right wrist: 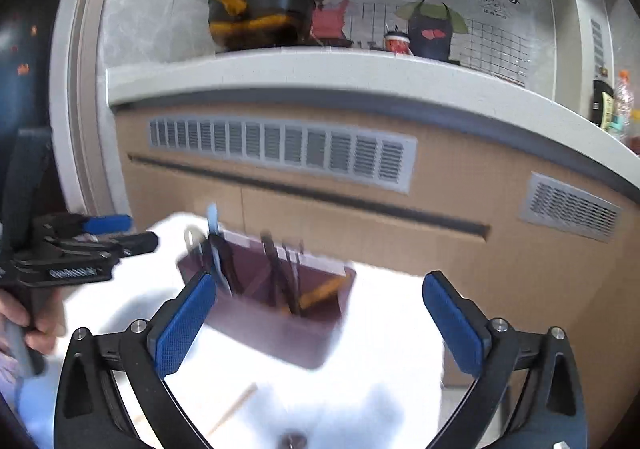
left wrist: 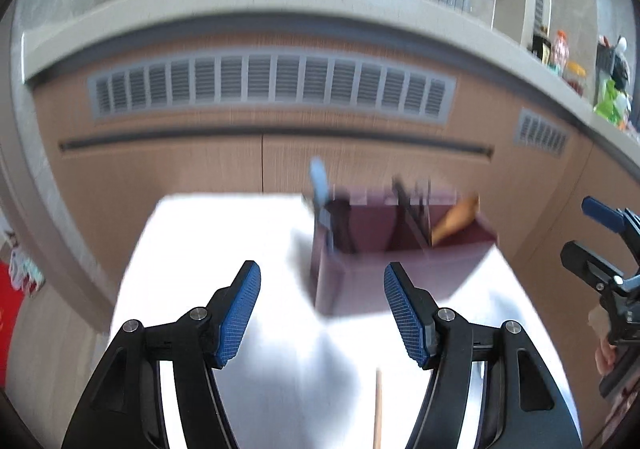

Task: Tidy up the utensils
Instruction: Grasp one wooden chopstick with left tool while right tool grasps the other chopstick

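**Mia:** Where do the spoons and sticks go?

**Dad:** Into the dark red holder [left wrist: 400, 249] at the back of the white worktop [left wrist: 224, 233]. Some things stand in it now: a tool with a light blue handle [left wrist: 319, 177], some dark ones, and a wooden handle [left wrist: 456, 221] that leans to one side.

**Mia:** What is left out?

**Dad:** A thin wooden stick [left wrist: 378, 409] lies flat on the worktop, near us, apart from the holder. It looks like a chopstick, but the picture is blurry.

**Mia:** Are the claws holding anything?

**Dad:** No. The left claw [left wrist: 322, 313] has its blue pads wide apart, with nothing between them. The right claw [right wrist: 320, 325] is spread wide and bare too.

**Mia:** So how do we pick the stick up well?

**Dad:** I think the left claw is closer. Go low, put one pad on each side of the stick near its middle, and squeeze gently. It is thin and may roll away. Then lift it, turn it upright, and drop it in a free part of the holder.
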Motion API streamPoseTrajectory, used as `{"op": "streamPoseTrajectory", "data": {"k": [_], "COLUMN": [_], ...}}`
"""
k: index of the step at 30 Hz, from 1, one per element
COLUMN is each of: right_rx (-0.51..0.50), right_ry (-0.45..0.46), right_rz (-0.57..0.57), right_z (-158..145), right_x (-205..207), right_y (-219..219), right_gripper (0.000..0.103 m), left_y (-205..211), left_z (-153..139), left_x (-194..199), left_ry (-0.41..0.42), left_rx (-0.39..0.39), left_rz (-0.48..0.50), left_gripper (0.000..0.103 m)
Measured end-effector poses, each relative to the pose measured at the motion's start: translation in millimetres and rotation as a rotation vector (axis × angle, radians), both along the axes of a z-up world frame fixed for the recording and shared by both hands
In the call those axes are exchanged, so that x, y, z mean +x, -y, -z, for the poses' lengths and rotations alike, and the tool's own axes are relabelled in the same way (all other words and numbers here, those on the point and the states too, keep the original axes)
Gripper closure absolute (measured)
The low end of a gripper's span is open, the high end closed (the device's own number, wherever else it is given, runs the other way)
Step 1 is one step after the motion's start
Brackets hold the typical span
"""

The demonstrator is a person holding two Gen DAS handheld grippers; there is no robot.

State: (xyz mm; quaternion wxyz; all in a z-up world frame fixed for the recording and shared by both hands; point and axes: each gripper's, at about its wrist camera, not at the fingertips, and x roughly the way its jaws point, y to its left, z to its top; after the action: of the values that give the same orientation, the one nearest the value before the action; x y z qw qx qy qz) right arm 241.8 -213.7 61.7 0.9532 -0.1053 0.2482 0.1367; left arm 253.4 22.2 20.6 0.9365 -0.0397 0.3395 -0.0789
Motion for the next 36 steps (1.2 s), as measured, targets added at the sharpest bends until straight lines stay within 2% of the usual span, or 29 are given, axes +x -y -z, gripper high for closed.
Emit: {"op": "streamPoseTrajectory", "data": {"k": [3,7,11,15,16,18,20,24,26,28,29,33,36], "right_rx": [-0.047,-0.062,0.003,0.073,0.076,0.056,0.032,0.05,0.035,0.01,-0.005,-0.069,-0.031], "right_ry": [-0.031,-0.079,-0.181,-0.319,-0.338,-0.388,-0.437,-0.499,-0.505,-0.492,-0.491,-0.469,-0.438], "right_rz": [0.053,0.144,0.097,0.048,0.049,0.04,0.031,0.038,0.056,0.062,0.053,0.02,0.005], "right_z": [21.3,46.0,67.5,92.2,97.2,108.1,119.7,135.3,140.0,139.8,139.7,136.2,120.3], "right_x": [-17.9,-35.7,-42.3,-41.7,-40.7,-34.7,-27.0,-17.3,-14.7,-16.2,-17.3,-22.1,-31.3], "right_y": [1.0,6.2,4.1,-14.6,-20.3,-34.8,-48.0,-60.2,-63.0,-65.1,-66.7,-72.0,-59.2], "right_gripper": [0.0,0.0,0.0,0.002,0.005,0.022,0.052,0.064,0.077,0.084,0.091,0.098,0.098], "left_y": [1.1,6.3,12.2,0.3,-6.7,-18.9,-28.6,-38.8,-40.1,-39.4,-38.5,-32.7,-21.6], "left_z": [20.6,50.0,67.5,72.1,72.0,71.8,70.0,68.3,70.5,72.3,73.6,76.9,76.8], "left_x": [-21.9,-48.6,-65.6,-74.5,-75.7,-75.8,-77.3,-79.1,-80.0,-79.2,-78.9,-76.6,-77.8], "left_ry": [-0.062,-0.14,-0.168,-0.166,-0.17,-0.176,-0.175,-0.174,-0.179,-0.186,-0.189,-0.216,-0.23], "left_rx": [-0.009,0.003,0.044,0.09,0.085,0.063,0.043,0.021,0.018,0.014,0.012,-0.01,-0.024], "left_rz": [0.013,0.051,0.072,0.005,-0.018,-0.047,-0.067,-0.078,-0.074,-0.067,-0.063,-0.032,0.027], "left_gripper": [0.038,0.038,0.038,0.038,0.038,0.038,0.038,0.038,0.038,0.038,0.038,0.038,0.039]}}
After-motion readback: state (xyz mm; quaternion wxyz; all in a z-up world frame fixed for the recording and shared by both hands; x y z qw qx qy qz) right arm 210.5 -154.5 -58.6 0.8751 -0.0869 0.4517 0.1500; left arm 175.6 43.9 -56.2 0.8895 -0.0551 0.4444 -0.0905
